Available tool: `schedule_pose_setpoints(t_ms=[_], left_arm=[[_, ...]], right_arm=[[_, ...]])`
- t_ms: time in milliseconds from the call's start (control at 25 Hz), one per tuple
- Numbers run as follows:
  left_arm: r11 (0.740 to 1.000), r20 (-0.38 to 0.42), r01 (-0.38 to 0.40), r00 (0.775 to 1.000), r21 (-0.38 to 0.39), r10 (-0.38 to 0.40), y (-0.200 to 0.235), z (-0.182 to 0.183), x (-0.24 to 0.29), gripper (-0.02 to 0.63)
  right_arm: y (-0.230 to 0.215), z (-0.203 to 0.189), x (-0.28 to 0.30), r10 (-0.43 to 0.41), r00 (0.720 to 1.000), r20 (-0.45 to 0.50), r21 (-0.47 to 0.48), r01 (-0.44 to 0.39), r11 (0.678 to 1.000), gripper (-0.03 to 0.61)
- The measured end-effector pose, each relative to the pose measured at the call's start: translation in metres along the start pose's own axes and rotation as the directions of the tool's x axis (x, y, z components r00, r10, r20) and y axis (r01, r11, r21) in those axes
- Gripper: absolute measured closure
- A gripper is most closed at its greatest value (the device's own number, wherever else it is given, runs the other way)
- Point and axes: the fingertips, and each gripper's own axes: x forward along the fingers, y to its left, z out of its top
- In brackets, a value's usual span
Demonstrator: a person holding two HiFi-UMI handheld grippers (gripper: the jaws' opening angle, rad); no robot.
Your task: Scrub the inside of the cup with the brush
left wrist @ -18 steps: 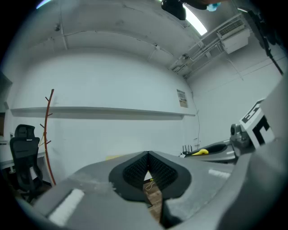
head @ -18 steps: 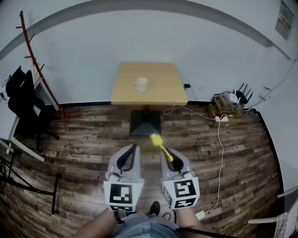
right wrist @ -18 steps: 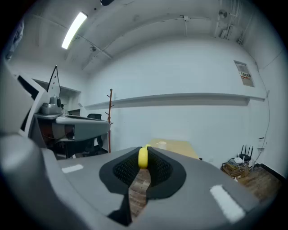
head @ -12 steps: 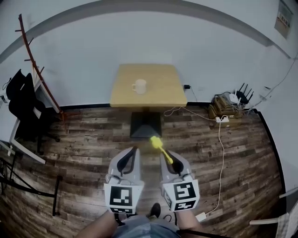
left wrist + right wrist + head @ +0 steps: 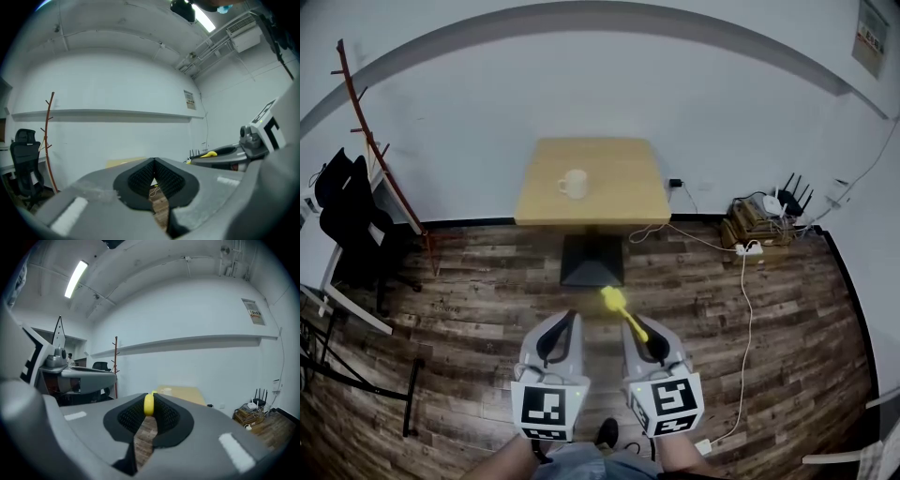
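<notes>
A white cup (image 5: 573, 184) stands on the wooden table (image 5: 619, 202) far ahead, against the wall; in the right gripper view the cup (image 5: 166, 391) shows small on the table (image 5: 187, 395). My right gripper (image 5: 640, 328) is shut on the yellow brush (image 5: 621, 308), whose head sticks forward and up past the jaws; its handle (image 5: 148, 404) sits pinched between the pads. My left gripper (image 5: 562, 327) is shut with nothing in it, its pads (image 5: 140, 180) meeting. Both grippers hang low over the floor, well short of the table.
A coat rack (image 5: 380, 159) and a black office chair (image 5: 347, 211) stand at the left. A box with a router (image 5: 764, 214) and a white cable (image 5: 744, 309) lie on the wood floor at the right. The table's black base (image 5: 592, 255) sits ahead.
The table and cup have shifted slightly lower and nearer in the head view. Both grippers sit a little lower in the picture, their grip unchanged.
</notes>
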Motion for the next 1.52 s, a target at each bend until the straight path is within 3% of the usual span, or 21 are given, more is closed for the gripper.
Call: schedule_pose_setpoints(t_ms=[320,680,1160,1520], left_arm=[[1.000,-0.059,0.002,0.998,-0.010,-0.002,-0.011,-0.024,0.013,0.594],[0.998,-0.085,-0.020,0.996,-0.055,0.015,0.039,-0.045,0.069,0.594],[0.997,-0.031,0.020,0.999,-0.080,-0.022,0.148,-0.032,0.182,0.594],[0.994,0.014,0.059,0.998,-0.095,-0.058,0.184,-0.022,0.223,0.594]], right_arm=[[-0.017,-0.020,0.011,0.024,0.999,-0.038,0.034,-0.022,0.999,0.537],[-0.027,-0.032,0.084,0.047,0.995,-0.090,0.038,-0.044,0.998,0.537],[-0.044,0.010,0.233,0.008,0.996,-0.085,-0.014,-0.009,1.000,0.537],[-0.056,0.048,0.279,-0.046,0.998,-0.047,-0.075,0.042,0.996,0.537]])
